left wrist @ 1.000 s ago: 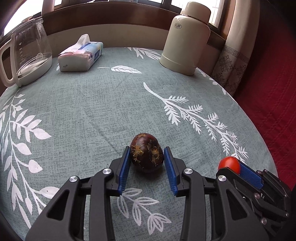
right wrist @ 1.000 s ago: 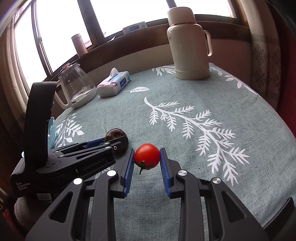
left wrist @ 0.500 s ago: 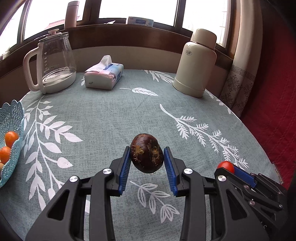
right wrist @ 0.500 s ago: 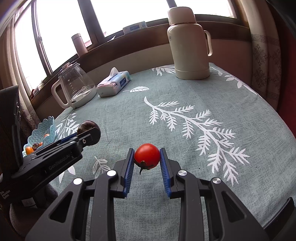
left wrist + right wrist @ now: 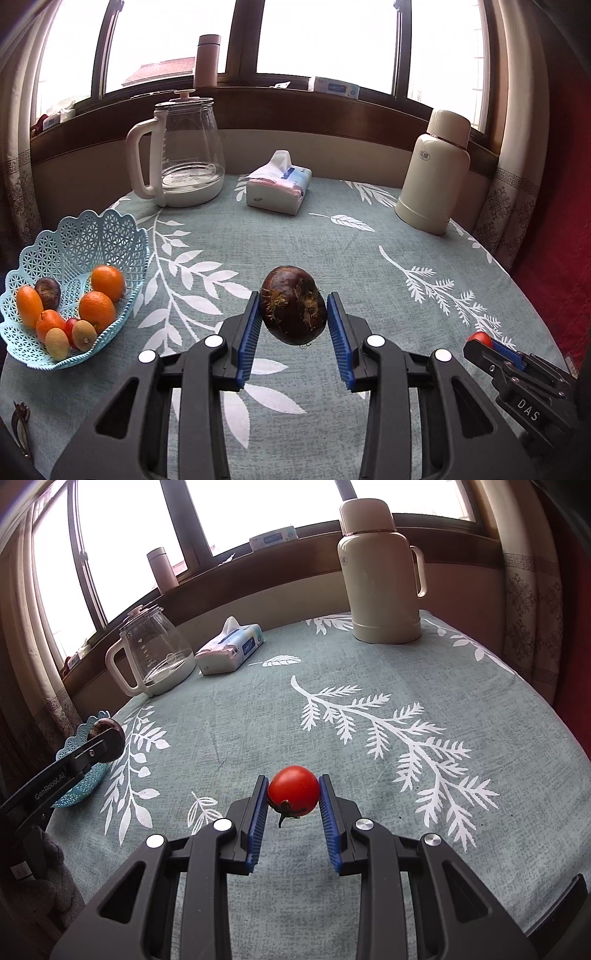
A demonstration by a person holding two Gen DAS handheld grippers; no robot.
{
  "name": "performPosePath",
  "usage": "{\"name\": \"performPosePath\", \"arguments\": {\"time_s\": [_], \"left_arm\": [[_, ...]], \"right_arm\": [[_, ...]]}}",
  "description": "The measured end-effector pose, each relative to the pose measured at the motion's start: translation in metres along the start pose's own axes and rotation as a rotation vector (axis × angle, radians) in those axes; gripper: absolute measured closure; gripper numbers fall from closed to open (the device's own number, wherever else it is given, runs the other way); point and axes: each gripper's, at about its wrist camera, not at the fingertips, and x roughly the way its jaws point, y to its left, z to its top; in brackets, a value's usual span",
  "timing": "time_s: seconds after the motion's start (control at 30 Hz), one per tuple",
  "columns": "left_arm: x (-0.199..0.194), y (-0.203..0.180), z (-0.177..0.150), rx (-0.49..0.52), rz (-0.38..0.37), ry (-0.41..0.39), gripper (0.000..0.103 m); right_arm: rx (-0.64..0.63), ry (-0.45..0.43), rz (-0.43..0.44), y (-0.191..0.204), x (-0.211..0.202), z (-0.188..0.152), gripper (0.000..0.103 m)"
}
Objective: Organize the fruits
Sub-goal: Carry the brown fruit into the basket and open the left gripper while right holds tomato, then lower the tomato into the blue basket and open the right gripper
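My left gripper [image 5: 291,308] is shut on a dark purple passion fruit [image 5: 293,303], held above the tablecloth. A light blue lattice basket [image 5: 110,236] stands to its left at the table edge, holding several oranges, kumquats and a dark fruit. My right gripper [image 5: 293,788] is shut on a red cherry tomato [image 5: 293,789] with its stem hanging down. In the right wrist view the left gripper [image 5: 107,734] with the passion fruit [image 5: 109,728] is far left, in front of the basket [image 5: 79,786]. The tomato [image 5: 479,338] also shows at lower right in the left wrist view.
A glass kettle [image 5: 184,147], a tissue pack [image 5: 277,188] and a cream thermos [image 5: 436,173] stand along the table's far side under the window. A red cover [image 5: 554,240] lies beyond the table's right edge. Leaf-patterned tablecloth [image 5: 369,709] spreads across the middle.
My left gripper has lifted the passion fruit off the cloth and swung left, bringing the basket into view. The right gripper holds the tomato in the same place.
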Motion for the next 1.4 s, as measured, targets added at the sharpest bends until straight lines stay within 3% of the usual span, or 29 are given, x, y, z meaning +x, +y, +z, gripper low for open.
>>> {"name": "performPosePath", "arguments": {"time_s": [0.67, 1.0, 1.13, 1.33, 1.4], "left_arm": [[-0.027, 0.106, 0.015, -0.14, 0.229, -0.107, 0.066], [-0.029, 0.154, 0.019, -0.198, 0.298, -0.147, 0.065], [-0.035, 0.171, 0.013, -0.266, 0.324, -0.16, 0.044], [-0.044, 0.183, 0.003, -0.314, 0.373, -0.176, 0.041], [-0.051, 0.182, -0.001, -0.309, 0.401, -0.202, 0.034]], "right_arm": [[-0.026, 0.004, -0.02, 0.004, 0.002, 0.0, 0.075], [-0.041, 0.017, -0.039, 0.006, 0.005, -0.001, 0.075], [-0.046, 0.021, -0.045, 0.007, 0.006, -0.001, 0.075], [-0.056, 0.031, -0.053, 0.009, 0.009, -0.001, 0.075], [-0.061, 0.034, -0.056, 0.01, 0.009, -0.001, 0.075]]}}
